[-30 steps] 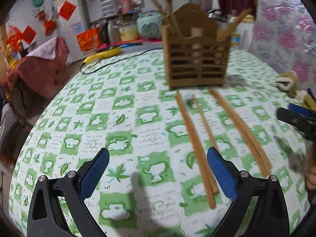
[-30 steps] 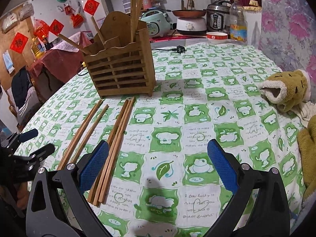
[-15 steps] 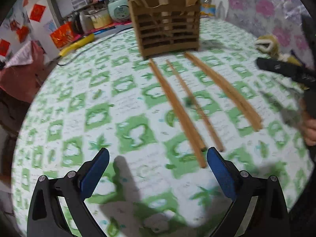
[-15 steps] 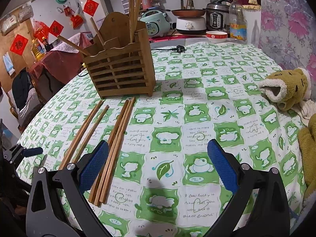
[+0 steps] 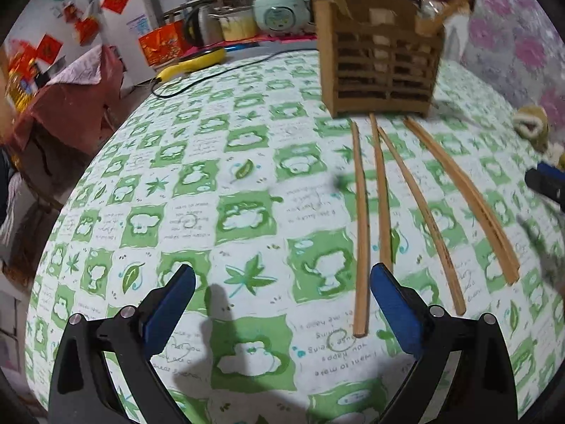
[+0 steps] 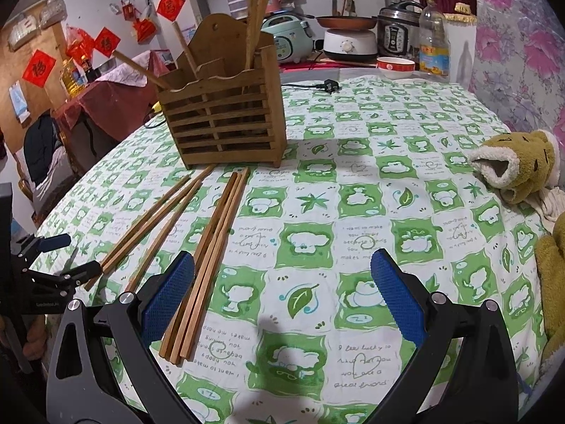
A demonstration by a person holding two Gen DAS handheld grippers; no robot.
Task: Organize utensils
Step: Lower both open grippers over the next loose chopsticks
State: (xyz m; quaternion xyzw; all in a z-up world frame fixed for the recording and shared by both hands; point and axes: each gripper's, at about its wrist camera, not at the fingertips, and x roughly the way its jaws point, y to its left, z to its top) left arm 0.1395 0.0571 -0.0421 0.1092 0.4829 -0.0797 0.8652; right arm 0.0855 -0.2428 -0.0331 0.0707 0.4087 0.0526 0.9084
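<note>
The round table, covered with a green-and-white checked cloth printed with leaves and frogs, carried a slatted brown wooden utensil holder standing upright toward the far side. Several wooden chopsticks stood or leaned inside its compartments; which compartment held which could not be determined.

Loose wooden chopsticks lay flat on the cloth in front of the holder, their far ends near its base. In the left wrist view these appeared as two nearly parallel sticks, one single stick to their right, and a closely paired bundle further right. In the right wrist view the bundle lay just beside the near left finger of that gripper.

The left gripper hovered over the cloth with its blue-padded fingers spread wide, holding nothing; the near end of the leftmost stick lay between them, close to the right-hand finger. The right gripper was likewise spread wide and empty above bare cloth.

An olive plush slipper with cream lining lay at the table's right edge. Rice cookers, a pan and a bottle stood on a counter beyond the table.
</note>
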